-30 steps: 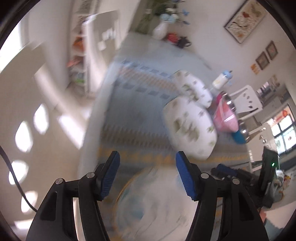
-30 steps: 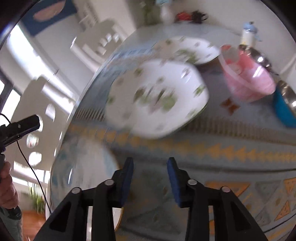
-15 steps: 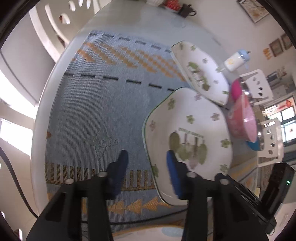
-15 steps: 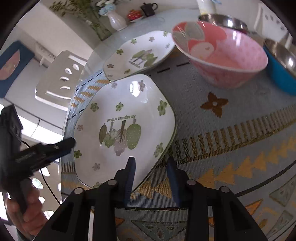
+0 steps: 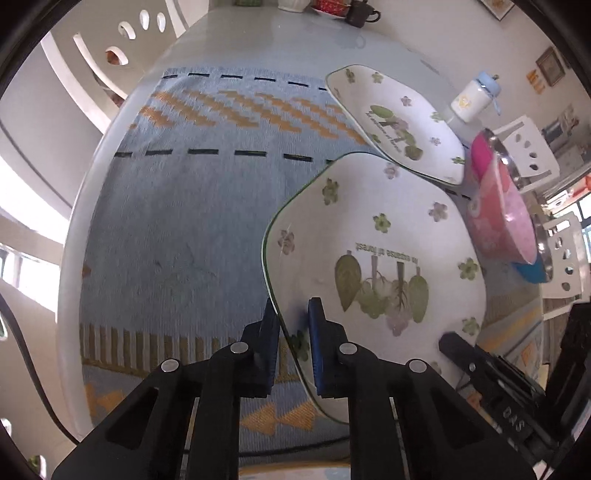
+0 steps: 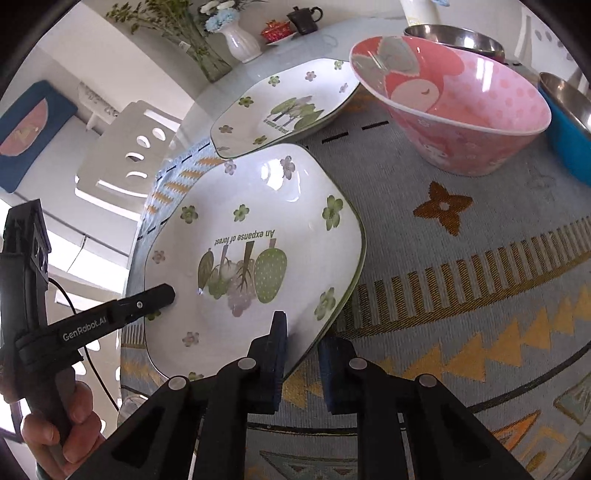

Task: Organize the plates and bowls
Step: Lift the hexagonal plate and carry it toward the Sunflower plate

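Observation:
A white plate with green trees and flowers is tilted above the patterned cloth. My left gripper is shut on its left rim. My right gripper is shut on its near right rim. A second matching plate lies on the table behind it. A pink bowl stands to the right, with a blue bowl and a steel bowl beyond.
A blue and orange woven cloth covers the round table. A vase of flowers, a teapot and a small bottle stand at the far edge. White chairs stand around the table.
Both grippers swung from a blurred sweep to the nearer plate and closed on its rim, left then right. The plate now sits lifted and tilted between them.

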Tool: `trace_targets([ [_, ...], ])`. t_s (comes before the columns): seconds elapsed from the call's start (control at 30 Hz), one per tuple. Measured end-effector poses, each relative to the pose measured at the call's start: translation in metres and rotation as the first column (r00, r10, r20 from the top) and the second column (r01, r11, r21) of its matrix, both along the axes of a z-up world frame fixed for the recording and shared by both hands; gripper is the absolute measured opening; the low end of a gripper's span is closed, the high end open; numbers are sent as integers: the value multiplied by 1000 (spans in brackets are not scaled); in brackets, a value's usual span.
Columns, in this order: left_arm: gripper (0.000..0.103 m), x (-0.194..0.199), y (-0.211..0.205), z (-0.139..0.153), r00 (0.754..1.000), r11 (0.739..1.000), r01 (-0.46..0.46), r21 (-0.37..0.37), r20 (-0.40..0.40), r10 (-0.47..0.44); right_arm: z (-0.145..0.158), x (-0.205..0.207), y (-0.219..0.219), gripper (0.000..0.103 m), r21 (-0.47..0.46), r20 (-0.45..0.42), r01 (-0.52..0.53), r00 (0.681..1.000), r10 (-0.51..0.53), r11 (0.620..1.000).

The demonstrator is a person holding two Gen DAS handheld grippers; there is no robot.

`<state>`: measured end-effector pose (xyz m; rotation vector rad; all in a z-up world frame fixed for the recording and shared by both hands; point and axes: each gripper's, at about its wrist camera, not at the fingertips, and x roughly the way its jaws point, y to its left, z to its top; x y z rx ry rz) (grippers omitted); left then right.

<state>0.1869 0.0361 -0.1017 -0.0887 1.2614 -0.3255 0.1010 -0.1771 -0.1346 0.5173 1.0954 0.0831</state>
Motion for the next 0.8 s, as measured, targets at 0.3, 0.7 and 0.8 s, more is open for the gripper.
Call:
trace_targets([
  [0.3, 12, -67, -35, 23, 996, 996, 81, 42, 44, -82, 8, -47, -37, 15, 40, 13, -16, 1000, 15, 999],
  [0.7, 14, -188, -123, 14, 994, 991, 98, -96, -47, -102, 21, -168, -139, 16, -53, -44, -38, 998, 36, 998],
  [0.8, 14, -218, -147, 12, 994, 991, 88, -102, -49, -93, 20, -194, -165, 16, -75, -64, -45, 997, 40, 996],
])
